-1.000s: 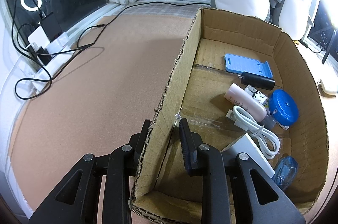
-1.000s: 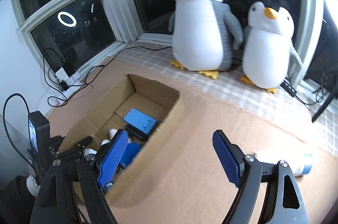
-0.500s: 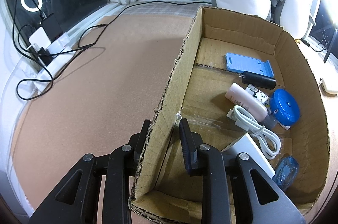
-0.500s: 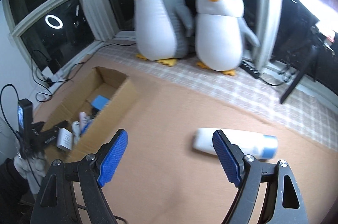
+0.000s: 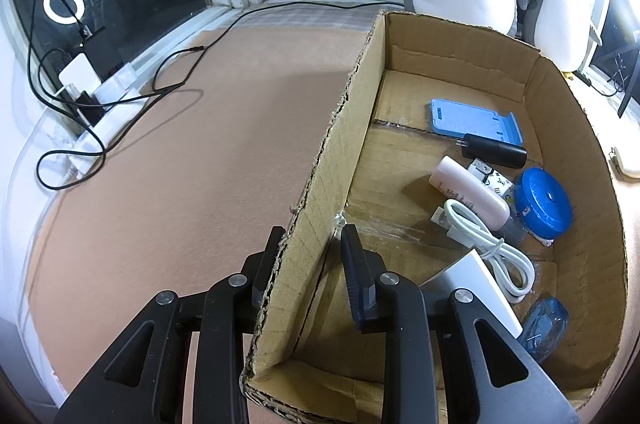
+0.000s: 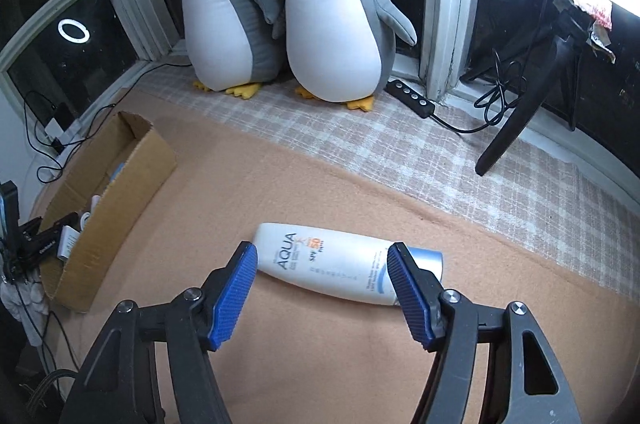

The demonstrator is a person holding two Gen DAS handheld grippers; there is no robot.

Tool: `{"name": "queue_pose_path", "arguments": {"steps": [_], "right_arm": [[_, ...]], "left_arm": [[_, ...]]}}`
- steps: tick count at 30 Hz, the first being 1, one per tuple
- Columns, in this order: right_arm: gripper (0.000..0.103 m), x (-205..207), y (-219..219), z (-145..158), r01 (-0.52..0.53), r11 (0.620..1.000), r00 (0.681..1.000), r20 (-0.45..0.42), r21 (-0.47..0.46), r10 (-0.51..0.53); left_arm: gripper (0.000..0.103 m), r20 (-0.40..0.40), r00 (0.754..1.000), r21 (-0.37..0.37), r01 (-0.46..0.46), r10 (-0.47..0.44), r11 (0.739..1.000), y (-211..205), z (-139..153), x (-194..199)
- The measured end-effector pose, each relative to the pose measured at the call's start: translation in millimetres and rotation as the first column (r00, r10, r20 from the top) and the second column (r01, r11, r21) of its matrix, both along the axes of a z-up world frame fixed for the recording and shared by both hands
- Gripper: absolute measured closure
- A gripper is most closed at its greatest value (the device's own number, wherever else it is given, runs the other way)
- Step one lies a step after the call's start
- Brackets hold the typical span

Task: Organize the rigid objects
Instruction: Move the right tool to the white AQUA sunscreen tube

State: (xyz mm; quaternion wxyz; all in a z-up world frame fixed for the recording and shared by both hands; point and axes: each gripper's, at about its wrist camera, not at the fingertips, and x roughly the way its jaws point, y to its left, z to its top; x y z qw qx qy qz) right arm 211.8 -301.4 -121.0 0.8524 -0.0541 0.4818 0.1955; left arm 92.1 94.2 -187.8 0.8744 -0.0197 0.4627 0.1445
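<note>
Two black fingers of the left gripper (image 5: 310,256) straddle the near side wall of the open brown cardboard box (image 5: 576,127), pinching it. Inside the box lie a light-blue plastic phone stand (image 5: 472,117), a black cylinder (image 5: 494,151), a pink tube (image 5: 468,191), a round blue case (image 5: 542,201) and a coiled white cable (image 5: 488,244). Right of the box, the white AQUA sunscreen bottle (image 6: 340,264) lies flat on the tan mat (image 6: 320,364), between the spread blue pads of the right gripper (image 6: 322,288).

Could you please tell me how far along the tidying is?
Done: several items, including a blue round case, already lie in the cardboard box. In hand: the left gripper clamps its wall. Left: the white sunscreen bottle lies between the open right gripper.
</note>
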Motion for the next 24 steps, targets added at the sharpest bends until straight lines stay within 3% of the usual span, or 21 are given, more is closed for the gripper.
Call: {"name": "queue_pose_path", "arguments": {"steps": [24], "right_arm": [[0.042,58,-21,-42,-0.002,0.996,0.985,-0.171,0.090,0.017]], "left_arm": [[0.077,-0.007,1.000,0.030,0.002,-0.001,1.000,-3,0,0]]}}
